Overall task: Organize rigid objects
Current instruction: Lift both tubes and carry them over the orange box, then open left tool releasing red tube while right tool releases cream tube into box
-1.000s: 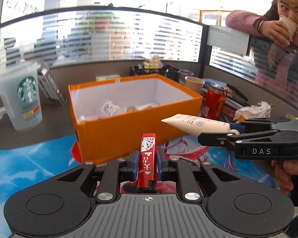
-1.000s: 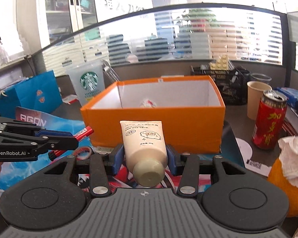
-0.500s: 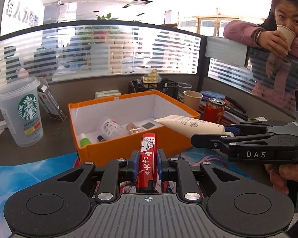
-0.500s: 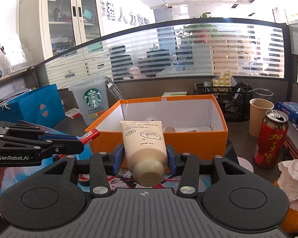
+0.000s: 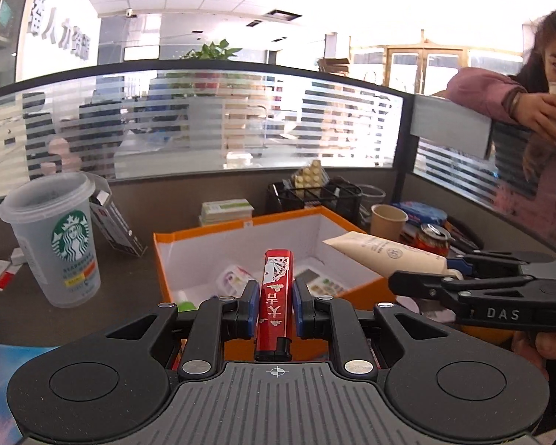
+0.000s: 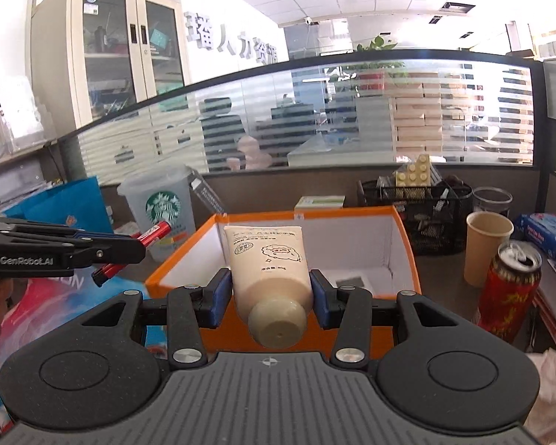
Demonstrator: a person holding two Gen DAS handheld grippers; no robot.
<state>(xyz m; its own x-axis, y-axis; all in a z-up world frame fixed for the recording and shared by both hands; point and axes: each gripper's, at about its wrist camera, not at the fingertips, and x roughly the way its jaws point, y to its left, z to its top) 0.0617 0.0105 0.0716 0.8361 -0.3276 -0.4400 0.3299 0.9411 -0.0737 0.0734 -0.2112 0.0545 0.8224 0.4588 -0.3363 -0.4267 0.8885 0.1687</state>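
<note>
The left gripper (image 5: 276, 306) is clamped on a slim red lighter with white card-and-character print (image 5: 274, 293), its blue pads (image 5: 251, 307) pressing both long sides. The lighter's long axis runs straight forward along the fingers, black valve end toward the camera and far end pointing out over the near wall of the open orange cardboard box with white interior (image 5: 241, 239). The right gripper (image 6: 272, 298) is clamped on a cream plastic squeeze tube with a round cap (image 6: 268, 272); the tube's long axis also follows the fingers, cap toward the camera and flat crimped end pointing forward over the box (image 6: 404, 244). In the left wrist view the right gripper (image 5: 448, 265) enters from the right edge and the tube (image 5: 385, 254) lies nearly level, its crimped end pointing left above the box's right wall. In the right wrist view the left gripper (image 6: 141, 241) enters from the left edge, with the lighter (image 6: 148, 237) tilted, its far end raised toward the box's left wall. The box stands on the dark desk (image 5: 18, 307), holding small packets on its floor. A translucent Starbucks cup (image 5: 57, 248) stands left of the box; a red drink can (image 6: 511, 293) and a tan paper cup (image 6: 487, 246) stand to its right.
</note>
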